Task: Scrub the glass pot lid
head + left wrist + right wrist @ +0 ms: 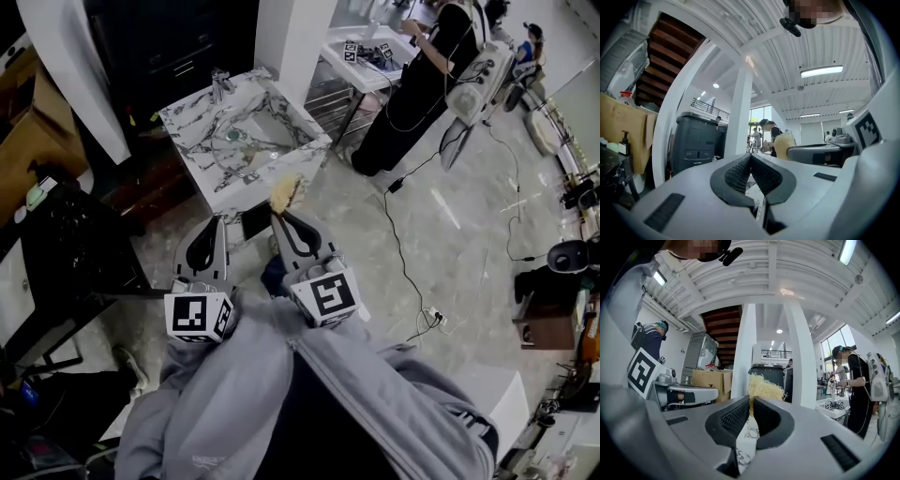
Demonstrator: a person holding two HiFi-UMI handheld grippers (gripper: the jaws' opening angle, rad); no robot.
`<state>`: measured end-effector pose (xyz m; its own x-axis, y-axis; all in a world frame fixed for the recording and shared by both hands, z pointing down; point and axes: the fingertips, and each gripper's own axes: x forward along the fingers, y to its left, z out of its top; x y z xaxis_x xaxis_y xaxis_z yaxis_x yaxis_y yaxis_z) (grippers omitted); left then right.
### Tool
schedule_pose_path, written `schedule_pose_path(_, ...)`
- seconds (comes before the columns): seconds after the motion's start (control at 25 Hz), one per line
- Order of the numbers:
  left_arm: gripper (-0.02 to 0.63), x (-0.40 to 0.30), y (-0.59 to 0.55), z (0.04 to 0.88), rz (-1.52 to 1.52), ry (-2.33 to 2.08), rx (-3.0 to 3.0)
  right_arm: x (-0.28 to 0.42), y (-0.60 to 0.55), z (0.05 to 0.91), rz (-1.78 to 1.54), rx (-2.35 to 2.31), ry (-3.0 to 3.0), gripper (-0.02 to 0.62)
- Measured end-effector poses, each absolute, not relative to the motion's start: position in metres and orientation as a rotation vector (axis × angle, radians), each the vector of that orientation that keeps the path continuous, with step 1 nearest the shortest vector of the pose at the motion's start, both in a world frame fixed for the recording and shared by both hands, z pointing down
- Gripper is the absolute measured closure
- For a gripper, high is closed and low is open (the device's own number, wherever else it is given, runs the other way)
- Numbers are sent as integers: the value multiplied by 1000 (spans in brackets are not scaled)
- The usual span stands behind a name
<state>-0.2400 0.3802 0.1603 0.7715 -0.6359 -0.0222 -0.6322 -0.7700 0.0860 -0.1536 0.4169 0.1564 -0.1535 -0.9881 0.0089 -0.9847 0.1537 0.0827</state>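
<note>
**Two grippers, one scrub pad, lid apart in the sink**

Grippers: 2, both held in front of a person in a grey hoodie (281,403), side by side and not touching. Each carries 1 marker cube.

Left gripper (217,219): the fingers (736,173) are pressed together at the tips, with nothing between them.

Right gripper (280,215): the fingers (736,417) are clamped on 1 pale yellow, stringy scrub pad (764,387). The pad sticks out past the tips.

Counter: 1 marble-patterned counter (197,122) with 1 sink (286,127) and 1 tap (220,84). It stands ahead of the grippers and well apart from both.

Glass lid (246,141): 1 roundish clear shape with a small greenish spot on it lies in the sink basin. It is too small to make out more. Neither gripper nor the pad touches it.

Other people: 2 seen from the head view. One person in black (422,70) stands at a white table (361,66). A second person (532,42) is farther back.

Other items: 1 dark bin (696,140) and 1 cardboard box (712,379).
</note>
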Motion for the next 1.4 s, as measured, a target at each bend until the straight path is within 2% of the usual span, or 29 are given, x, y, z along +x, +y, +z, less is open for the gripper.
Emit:
schedule_pose_path(0.28,591,-222,334,167,-65,-1103,2863,-136,365,160,-84,1951,-2406,551)
schedule_pose_path(1.04,591,-70,141,196,14,-1213,2716,8,147,185,69,1746,-2516,551)
schedule_pose_path(1.4,591,-28,84,201,30,-1336,2657,51,81,189,133,1640,-2598,551)
